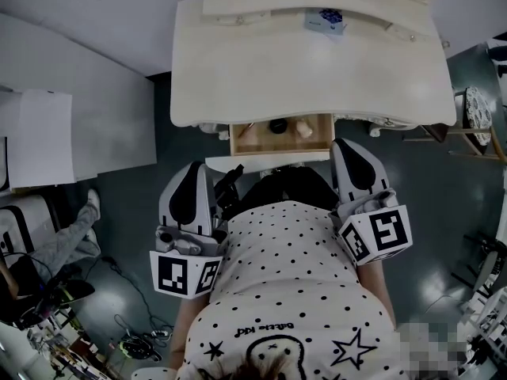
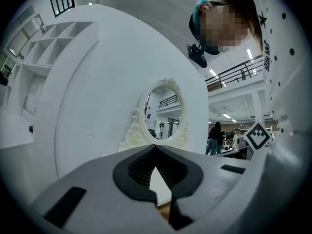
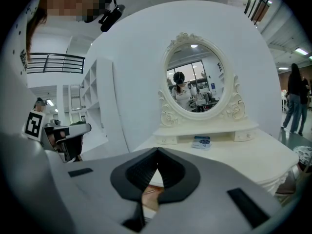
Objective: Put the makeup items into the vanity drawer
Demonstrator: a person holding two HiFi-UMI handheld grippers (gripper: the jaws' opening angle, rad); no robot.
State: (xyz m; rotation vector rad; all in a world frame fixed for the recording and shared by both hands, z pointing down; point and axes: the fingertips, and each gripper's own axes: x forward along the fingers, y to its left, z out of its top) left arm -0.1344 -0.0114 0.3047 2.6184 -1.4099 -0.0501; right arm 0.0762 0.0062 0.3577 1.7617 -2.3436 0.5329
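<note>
1. The drawer (image 1: pixel 269 142) stands pulled out from under the middle of the tabletop's (image 1: pixel 301 77) front edge. Its long axis runs side to side along that edge.
2. Inside it, toward the back wall, lie a dark round item (image 1: pixel 277 125) and just to its right a pale item (image 1: pixel 303 128). They are close together but seem apart.
3. One small blue-and-white packet (image 1: pixel 325 20) lies out on the tabletop near the back edge, right of centre, below the mirror (image 3: pixel 195 79). It is probably the last thing to fetch, though what it is cannot be read.
4. The right gripper (image 1: pixel 346 145) points at the vanity with its tip just beside the drawer's right front corner. Its jaws are pressed together with nothing between them.
5. The left gripper (image 1: pixel 194 169) sits further back, off the drawer's left front corner. Its jaws also meet and are empty.
6. The packet lies straight ahead of the right gripper and across the whole tabletop, so that hand looks the nearer. It would have to open before reaching.
</note>
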